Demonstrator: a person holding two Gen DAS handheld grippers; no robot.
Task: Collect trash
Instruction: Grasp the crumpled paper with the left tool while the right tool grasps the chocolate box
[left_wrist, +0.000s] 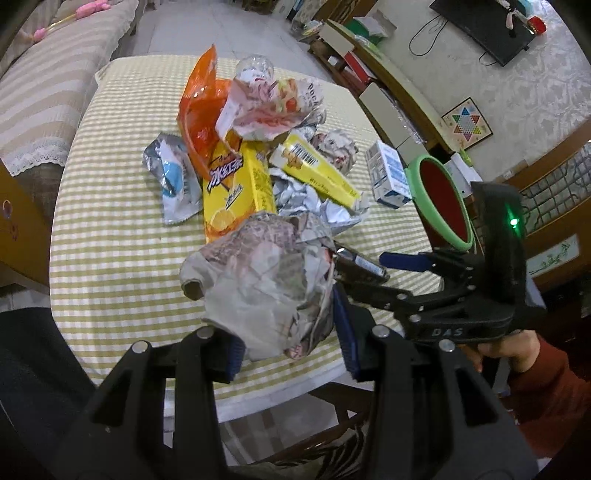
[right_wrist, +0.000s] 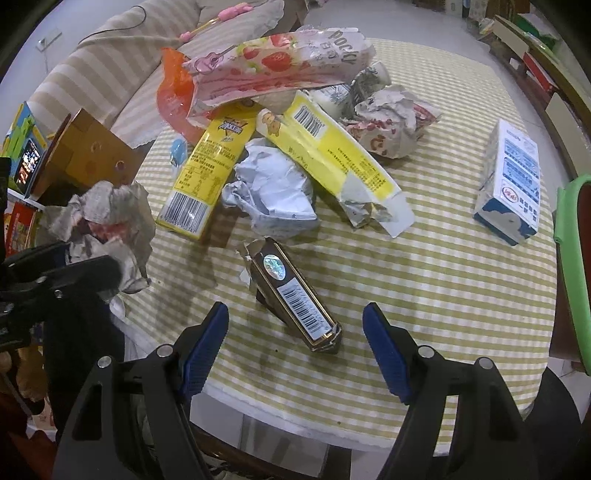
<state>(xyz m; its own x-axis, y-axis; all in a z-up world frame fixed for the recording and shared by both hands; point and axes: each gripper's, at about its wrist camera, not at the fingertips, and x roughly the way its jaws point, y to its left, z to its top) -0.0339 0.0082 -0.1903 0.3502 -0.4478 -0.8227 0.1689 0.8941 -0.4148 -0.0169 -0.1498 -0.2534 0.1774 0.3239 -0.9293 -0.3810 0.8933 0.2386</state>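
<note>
- The left gripper (left_wrist: 291, 347), low centre of its view, pitches steeply down with blue pads clamped on a crumpled newspaper ball (left_wrist: 258, 280) lifted above the checked table (left_wrist: 110, 240).
- The right gripper (right_wrist: 295, 350), also tilted down, hangs with jaws wide; a dark barcoded box (right_wrist: 295, 299) lies between them, untouched.
- Upper centre, a pink wrapper (right_wrist: 280, 62) reads "POCKY".
- At right edge stands a green-rimmed bin (right_wrist: 570, 266).

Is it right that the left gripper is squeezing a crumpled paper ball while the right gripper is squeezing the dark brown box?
Not quite. The left gripper does squeeze the crumpled paper ball, but the right gripper is open. Its blue pads stand apart on either side of the dark brown box, which lies on the checked tablecloth. The right wrist view shows this.
</note>
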